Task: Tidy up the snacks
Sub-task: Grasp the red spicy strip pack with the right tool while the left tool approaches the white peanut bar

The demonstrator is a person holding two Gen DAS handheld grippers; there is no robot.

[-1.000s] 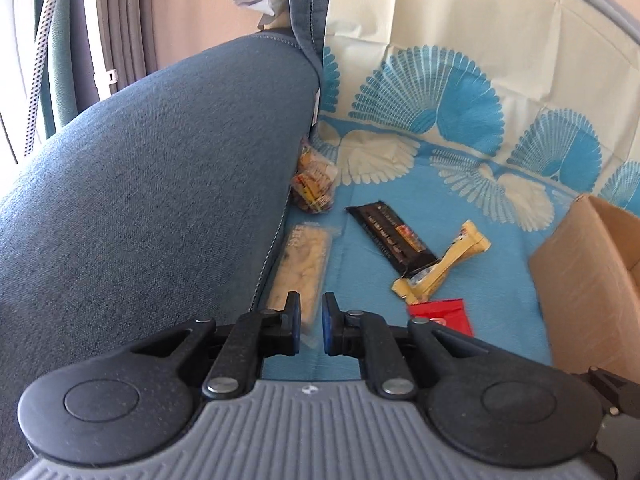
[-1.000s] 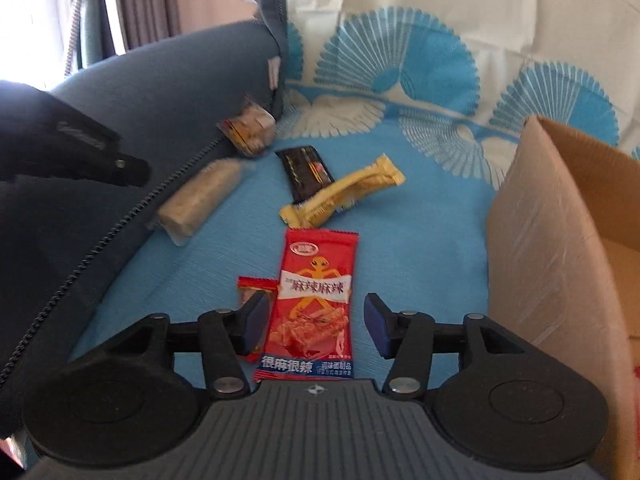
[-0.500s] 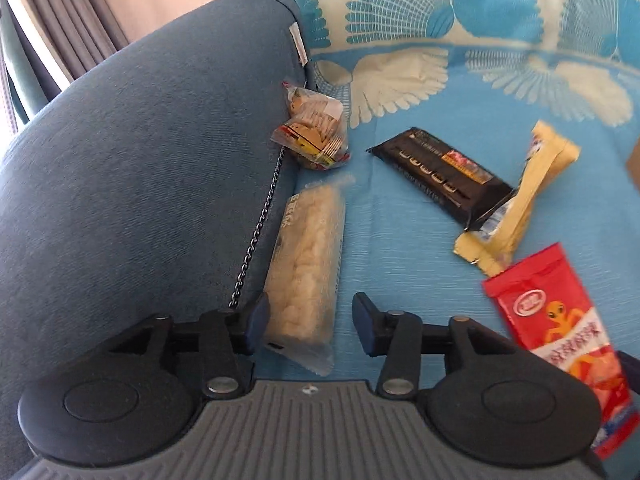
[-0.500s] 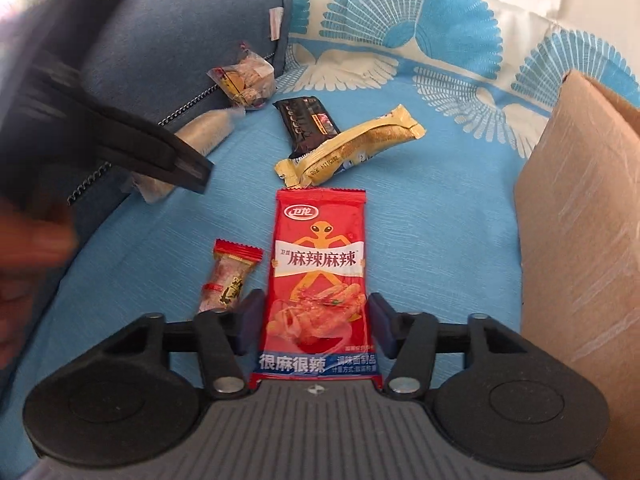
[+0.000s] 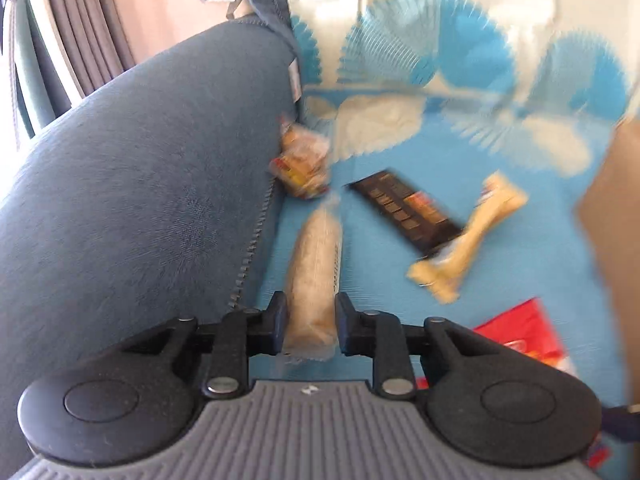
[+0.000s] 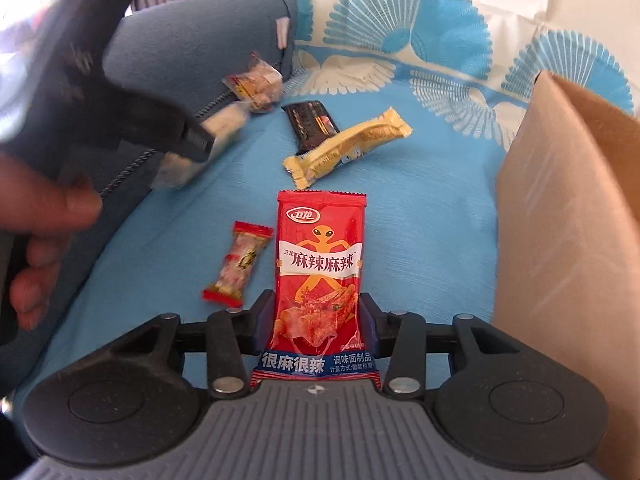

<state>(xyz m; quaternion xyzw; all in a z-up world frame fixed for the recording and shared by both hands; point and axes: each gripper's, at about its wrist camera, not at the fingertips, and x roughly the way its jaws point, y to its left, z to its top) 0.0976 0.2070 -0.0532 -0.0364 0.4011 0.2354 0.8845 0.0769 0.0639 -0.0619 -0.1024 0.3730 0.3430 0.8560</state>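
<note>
A pale rice cracker bar (image 5: 316, 248) in clear wrap lies along the sofa arm's seam. My left gripper (image 5: 310, 320) has its jaws closing on the bar's near end, and both pads touch it. From the right wrist view, that left gripper (image 6: 192, 140) and the hand (image 6: 48, 208) holding it show at the left. A red spicy-snack packet (image 6: 320, 264) lies flat on the blue cover. My right gripper (image 6: 317, 320) is closing on its lower part, pads against both edges, and the packet is crinkled there.
A black bar (image 6: 310, 124), a yellow bar (image 6: 348, 144), a small clear cracker pack (image 6: 256, 84) and a small red-ended candy (image 6: 238, 266) lie loose on the cover. An open cardboard box (image 6: 568, 240) stands at the right. The blue sofa arm (image 5: 140, 200) rises at the left.
My left gripper came down over the rice bar, opened wide, then narrowed onto it. The right gripper's jaws drew in against the red packet's edges.
</note>
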